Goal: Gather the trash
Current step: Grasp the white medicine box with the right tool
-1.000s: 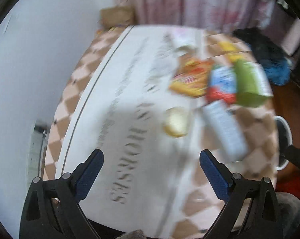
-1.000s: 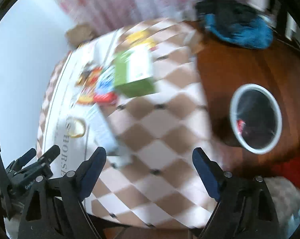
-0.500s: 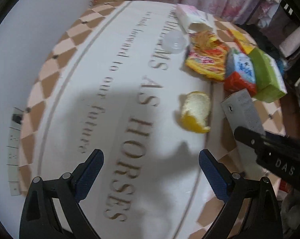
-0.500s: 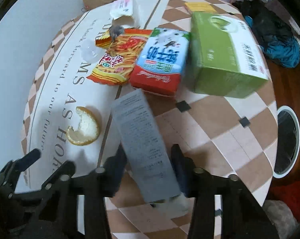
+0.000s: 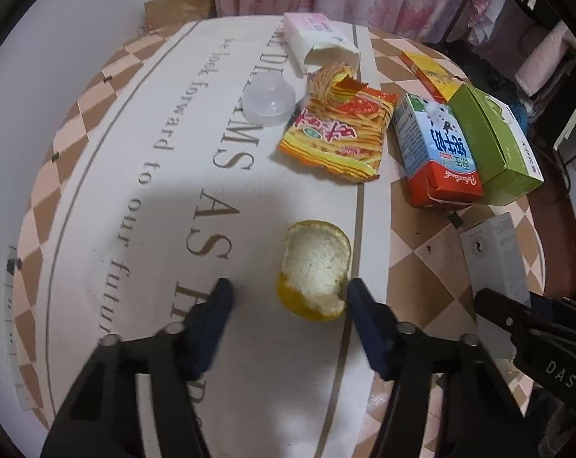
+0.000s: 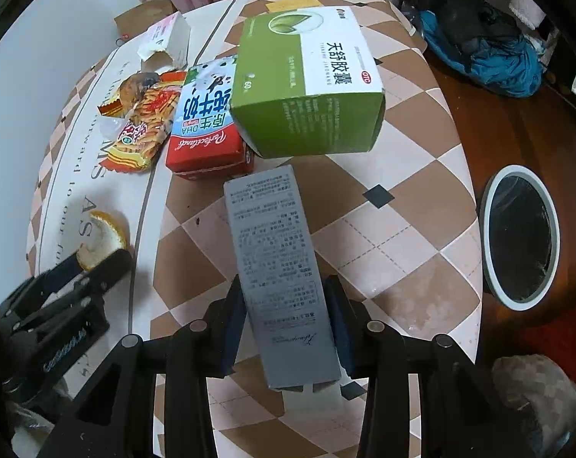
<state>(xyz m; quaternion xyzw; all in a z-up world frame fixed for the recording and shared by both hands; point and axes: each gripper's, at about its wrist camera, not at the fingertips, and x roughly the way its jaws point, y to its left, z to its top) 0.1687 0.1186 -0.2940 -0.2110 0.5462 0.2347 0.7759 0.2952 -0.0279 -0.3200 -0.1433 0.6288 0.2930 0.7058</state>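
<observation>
An orange peel (image 5: 314, 274) lies on the round table. My left gripper (image 5: 288, 295) is open with its fingers on either side of the peel; the right pad is close to it. My right gripper (image 6: 286, 307) is shut on a long grey box (image 6: 278, 267), which rests on the checkered tabletop. The grey box also shows at the right in the left wrist view (image 5: 494, 255). The peel shows at the left in the right wrist view (image 6: 102, 238).
A snack bag (image 5: 339, 129), a clear lid (image 5: 269, 101), a torn pink box (image 5: 314, 38), a red-blue milk carton (image 6: 207, 126), a green box (image 6: 307, 80) and a yellow box (image 5: 427, 70) lie on the table. A white-rimmed bin (image 6: 519, 236) stands on the floor right of it.
My left gripper moved forward and its fingers narrowed around the orange peel. My right gripper closed on the grey box and holds it.
</observation>
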